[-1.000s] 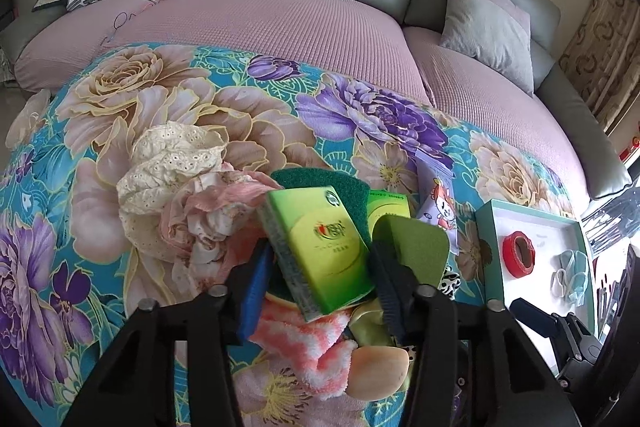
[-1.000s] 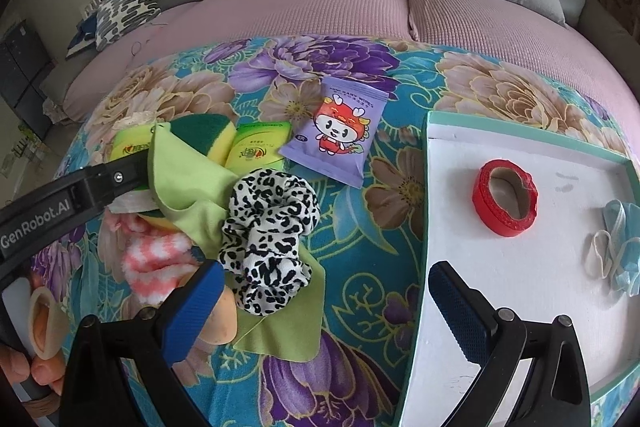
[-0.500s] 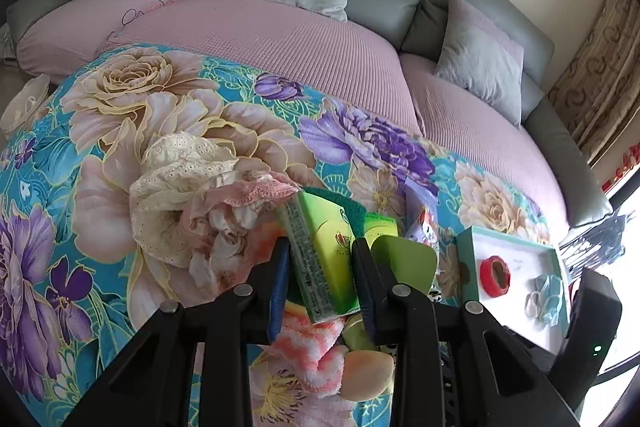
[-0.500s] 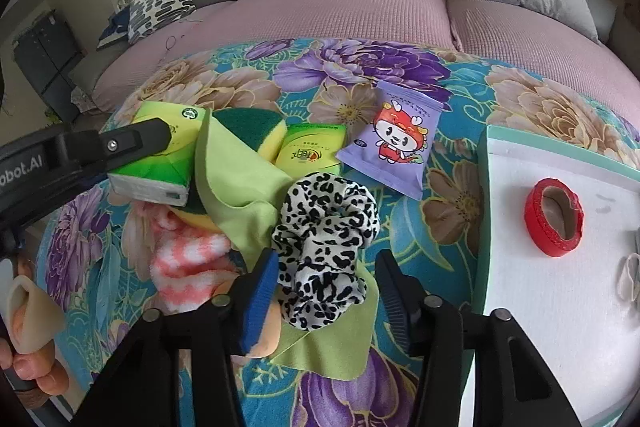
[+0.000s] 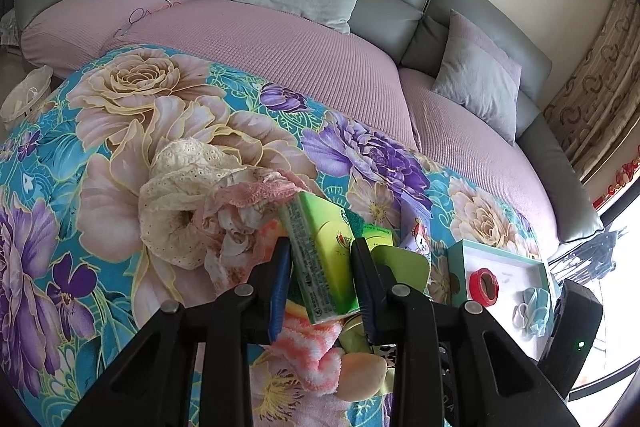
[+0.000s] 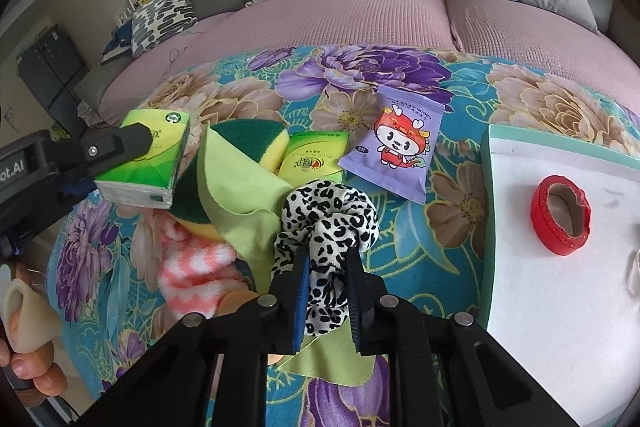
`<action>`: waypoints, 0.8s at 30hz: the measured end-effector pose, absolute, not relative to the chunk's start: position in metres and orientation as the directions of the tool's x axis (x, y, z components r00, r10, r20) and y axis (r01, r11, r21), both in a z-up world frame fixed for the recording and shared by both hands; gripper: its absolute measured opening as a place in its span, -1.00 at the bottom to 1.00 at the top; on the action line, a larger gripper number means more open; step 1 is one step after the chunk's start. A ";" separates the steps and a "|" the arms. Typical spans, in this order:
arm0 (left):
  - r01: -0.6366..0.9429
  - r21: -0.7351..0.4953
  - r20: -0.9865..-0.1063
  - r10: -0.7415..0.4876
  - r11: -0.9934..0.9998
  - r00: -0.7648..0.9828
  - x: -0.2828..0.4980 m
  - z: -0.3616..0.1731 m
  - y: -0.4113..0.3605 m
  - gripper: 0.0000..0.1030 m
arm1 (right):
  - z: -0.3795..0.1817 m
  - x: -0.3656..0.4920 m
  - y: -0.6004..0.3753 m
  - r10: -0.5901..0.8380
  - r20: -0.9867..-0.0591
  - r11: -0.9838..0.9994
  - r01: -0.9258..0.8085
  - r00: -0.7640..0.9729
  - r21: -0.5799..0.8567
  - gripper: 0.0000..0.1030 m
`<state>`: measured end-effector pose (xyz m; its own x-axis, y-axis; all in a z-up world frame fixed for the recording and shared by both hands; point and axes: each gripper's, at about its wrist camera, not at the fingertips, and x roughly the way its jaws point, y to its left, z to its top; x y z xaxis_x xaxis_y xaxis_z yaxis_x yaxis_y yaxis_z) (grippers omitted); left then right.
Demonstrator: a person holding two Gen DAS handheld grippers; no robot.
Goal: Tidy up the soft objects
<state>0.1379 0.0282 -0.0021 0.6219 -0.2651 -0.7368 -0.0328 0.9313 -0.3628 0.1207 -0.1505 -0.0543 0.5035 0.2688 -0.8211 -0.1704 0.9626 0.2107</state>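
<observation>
Floral cloth (image 6: 400, 99) carries a crowded pile, so lifting could drag the green rag (image 6: 240, 203) along. Beside it, the tray (image 6: 560, 291) waits. Left gripper (image 5: 320, 267) clamps the tissue pack (image 5: 324, 259), now raised off the pile. Right gripper (image 6: 326, 291), wide open a second ago, is closing on the scrunchie (image 6: 328, 219); loose fabric may slip.

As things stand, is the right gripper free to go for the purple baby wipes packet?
Probably not yet. The right gripper is closing its jaws on the leopard-print scrunchie, so it is occupied. The purple wipes packet itself lies uncovered just beyond, with nothing on top of it.
</observation>
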 end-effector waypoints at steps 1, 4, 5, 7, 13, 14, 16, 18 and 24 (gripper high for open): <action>-0.034 -0.364 -0.734 -0.265 0.931 0.625 0.137 -0.001 0.029 -0.39 | -0.051 0.119 -0.152 0.273 -0.815 0.962 -0.169 0.512 0.216 -0.66; -0.034 -0.367 -0.721 -0.261 0.930 0.641 0.134 0.005 0.031 -0.39 | -0.037 0.114 -0.157 0.282 -0.791 0.959 -0.167 0.543 0.228 -0.66; -0.033 -0.368 -0.715 -0.260 0.929 0.649 0.132 0.007 0.032 -0.39 | -0.032 0.112 -0.159 0.284 -0.781 0.959 -0.163 0.556 0.233 -0.66; -0.035 -0.373 -0.702 -0.257 0.927 0.665 0.130 0.013 0.034 -0.39 | -0.021 0.106 -0.165 0.290 -0.759 0.957 -0.154 0.582 0.248 -0.66; -0.042 -0.385 -0.650 -0.239 0.922 0.721 0.117 0.036 0.042 -0.39 | 0.005 0.090 -0.185 0.283 -0.709 0.955 -0.120 0.646 0.272 -0.66; -0.040 -0.392 -0.640 -0.242 0.919 0.729 0.115 0.039 0.042 -0.39 | 0.007 0.086 -0.188 0.274 -0.707 0.956 -0.108 0.652 0.272 -0.66; -0.035 -0.404 -0.622 -0.247 0.914 0.743 0.111 0.045 0.042 -0.39 | 0.012 0.081 -0.194 0.252 -0.706 0.961 -0.089 0.662 0.260 -0.66; -0.026 -0.414 -0.605 -0.254 0.910 0.755 0.106 0.051 0.039 -0.39 | 0.017 0.076 -0.202 0.219 -0.708 0.968 -0.061 0.672 0.242 -0.66; 0.045 -0.447 -0.565 -0.321 0.894 0.760 0.101 0.061 0.018 -0.39 | 0.013 0.070 -0.238 0.165 -0.726 0.965 0.041 0.668 0.257 -0.66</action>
<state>0.1007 0.0185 0.0612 0.7599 -0.3209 -0.5653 0.0450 0.8936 -0.4466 0.0704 -0.2376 0.0127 0.6676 0.1654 -0.7259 0.0407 0.9655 0.2573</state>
